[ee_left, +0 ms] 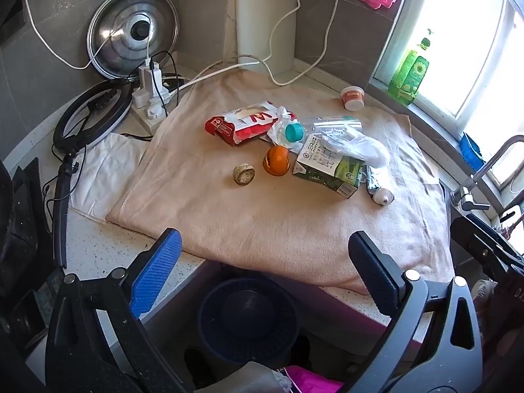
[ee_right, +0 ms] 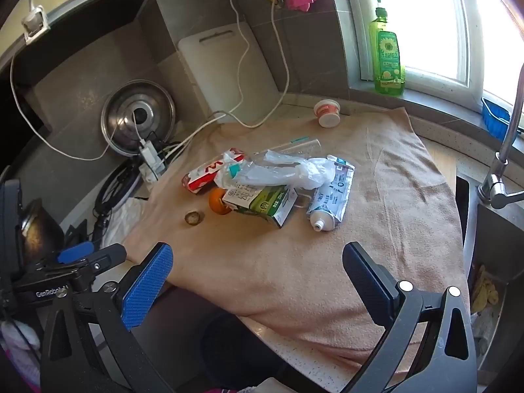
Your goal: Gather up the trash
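Observation:
Trash lies on a peach towel [ee_left: 262,216] [ee_right: 376,196]: a red-white wrapper [ee_left: 242,122] [ee_right: 206,173], a clear bottle with a teal cap [ee_left: 293,132] [ee_right: 233,169], a crumpled plastic bag [ee_left: 353,142] [ee_right: 294,170], an orange peel [ee_left: 276,160] [ee_right: 217,201], a green-white carton [ee_left: 327,167] [ee_right: 262,204], a toothpaste tube [ee_left: 378,185] [ee_right: 330,201], a small brown round scrap [ee_left: 244,174] [ee_right: 194,218] and a small cup [ee_left: 353,97] [ee_right: 327,112]. My left gripper [ee_left: 265,262] is open and empty above a dark blue bin [ee_left: 249,321]. My right gripper [ee_right: 258,268] is open and empty at the towel's front edge.
A pot lid [ee_left: 132,31], power strip with cables [ee_left: 150,98], ring light [ee_left: 88,114] and white cutting board [ee_left: 265,16] stand at the back left. A green soap bottle [ee_right: 386,49] is on the windowsill. A faucet [ee_right: 504,163] and sink are at the right.

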Demonstrator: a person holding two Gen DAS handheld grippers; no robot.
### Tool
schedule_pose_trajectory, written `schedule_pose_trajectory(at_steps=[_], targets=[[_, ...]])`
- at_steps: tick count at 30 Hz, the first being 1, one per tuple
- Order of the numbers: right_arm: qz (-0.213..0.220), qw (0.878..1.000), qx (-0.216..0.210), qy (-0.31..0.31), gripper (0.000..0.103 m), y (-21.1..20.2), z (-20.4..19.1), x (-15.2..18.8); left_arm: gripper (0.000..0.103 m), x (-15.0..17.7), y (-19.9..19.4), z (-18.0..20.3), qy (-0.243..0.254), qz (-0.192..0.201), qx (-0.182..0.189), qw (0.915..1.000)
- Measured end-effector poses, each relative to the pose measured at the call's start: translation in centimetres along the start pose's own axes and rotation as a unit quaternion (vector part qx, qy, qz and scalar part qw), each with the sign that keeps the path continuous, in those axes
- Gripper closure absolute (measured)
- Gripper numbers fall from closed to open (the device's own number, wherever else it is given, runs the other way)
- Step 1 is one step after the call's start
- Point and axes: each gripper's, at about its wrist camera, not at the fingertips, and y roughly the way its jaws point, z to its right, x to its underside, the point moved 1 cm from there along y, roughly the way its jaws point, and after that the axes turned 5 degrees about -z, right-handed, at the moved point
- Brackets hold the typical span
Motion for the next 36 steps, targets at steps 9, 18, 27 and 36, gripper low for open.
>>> schedule_pose_trajectory(at_steps=[9, 18, 27, 36], targets=[[-0.002, 1.000, -0.007, -0.003, 0.001, 0.3, -0.2, -0.1, 0.000, -0.4, 0.8, -0.1, -0.002, -0.003, 0.001, 1.0000], [-0.003, 1.000, -0.009, -0.001, 0.001, 0.5, -0.2, -0.1, 0.000, -0.5, 0.9, -0.2, -0.004, -0.004, 0.002, 1.0000], [-0.006, 1.000, -0.008, 0.004, 0.001, 0.8, 0.0, -0.3, 0.000, -0.7, 0.9, -0.2, -0.004, -0.005, 0.003, 1.0000], [-0.008, 1.000, -0.009, 0.005, 0.001, 0.8, 0.2, -0.5, 0.000, -0.6, 1.8, -0.3, -0.003, -0.005, 0.003, 1.0000]])
